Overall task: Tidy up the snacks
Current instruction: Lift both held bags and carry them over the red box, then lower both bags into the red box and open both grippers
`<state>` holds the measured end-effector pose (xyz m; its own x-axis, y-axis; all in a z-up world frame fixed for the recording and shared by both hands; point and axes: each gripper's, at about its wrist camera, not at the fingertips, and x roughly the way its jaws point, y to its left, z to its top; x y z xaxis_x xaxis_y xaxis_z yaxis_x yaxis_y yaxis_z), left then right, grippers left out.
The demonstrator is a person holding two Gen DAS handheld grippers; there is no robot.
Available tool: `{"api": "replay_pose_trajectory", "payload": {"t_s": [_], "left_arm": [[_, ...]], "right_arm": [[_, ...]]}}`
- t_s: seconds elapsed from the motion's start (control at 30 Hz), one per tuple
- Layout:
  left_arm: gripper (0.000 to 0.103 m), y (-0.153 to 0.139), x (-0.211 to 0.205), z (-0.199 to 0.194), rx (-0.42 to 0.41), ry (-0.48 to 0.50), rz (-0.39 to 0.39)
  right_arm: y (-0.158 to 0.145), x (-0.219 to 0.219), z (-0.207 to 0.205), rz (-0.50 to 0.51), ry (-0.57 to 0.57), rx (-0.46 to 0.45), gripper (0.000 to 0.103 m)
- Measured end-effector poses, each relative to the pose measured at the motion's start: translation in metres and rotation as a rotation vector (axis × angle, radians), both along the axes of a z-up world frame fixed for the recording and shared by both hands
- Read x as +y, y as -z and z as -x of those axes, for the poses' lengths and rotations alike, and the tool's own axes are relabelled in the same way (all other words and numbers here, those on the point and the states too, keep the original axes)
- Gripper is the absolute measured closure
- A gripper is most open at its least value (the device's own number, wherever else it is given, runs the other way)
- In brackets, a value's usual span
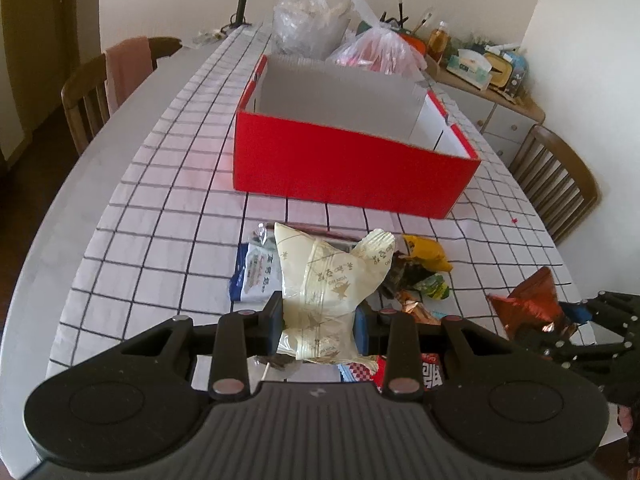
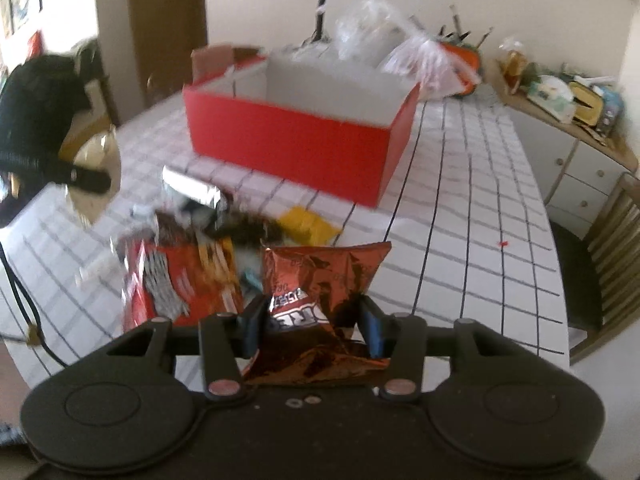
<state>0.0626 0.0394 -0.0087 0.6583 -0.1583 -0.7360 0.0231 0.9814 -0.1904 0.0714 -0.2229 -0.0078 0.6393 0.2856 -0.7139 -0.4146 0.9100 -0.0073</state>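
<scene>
My left claw (image 1: 319, 322) is clamped on a cream snack packet (image 1: 324, 280), low in the middle of the left wrist view, lifted above the snack pile (image 1: 416, 276) on the checked bench (image 1: 160, 200). My right claw (image 2: 314, 326) grips a crumpled copper-brown foil snack bag (image 2: 320, 280), at lower centre of the right wrist view, beside a red snack bag (image 2: 180, 280) lying at lower left. The red box (image 1: 352, 168) stands open in the upper middle of both views, beyond the pile, its grey inside (image 1: 332, 92) partly hidden by the near wall.
</scene>
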Motion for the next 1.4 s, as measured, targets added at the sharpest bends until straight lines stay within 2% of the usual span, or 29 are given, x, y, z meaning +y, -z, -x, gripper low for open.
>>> {"api": "replay_pose_trajectory", "payload": {"t_s": [0.33,0.57,0.77,0.93,1.1,1.4], "left_arm": [[0.070,-0.039,0.006,-0.013,-0.069,-0.008,-0.036],[0.069,-0.064,0.004,-0.055,-0.090,-0.015,-0.079],[0.069,-0.079,0.001,-0.103,-0.100,-0.041,-0.125],[0.069,-0.082,-0.002,-0.140,-0.088,-0.055,-0.155],[0.069,-0.076,-0.008,-0.178,-0.072,-0.044,-0.181],[0.069,-0.044,-0.012,-0.235,0.016,-0.020,-0.212]], "right_arm": [[-0.043,0.014,-0.025,-0.029,0.067,-0.089,0.056],[-0.067,0.023,-0.071,-0.084,0.108,-0.126,0.056],[-0.078,0.033,-0.124,-0.089,0.140,-0.130,0.056],[-0.071,0.042,-0.167,-0.078,0.172,-0.104,0.056],[-0.050,0.052,-0.205,-0.069,0.171,-0.053,0.056],[-0.011,0.062,-0.251,-0.045,0.170,0.050,0.056]]}}
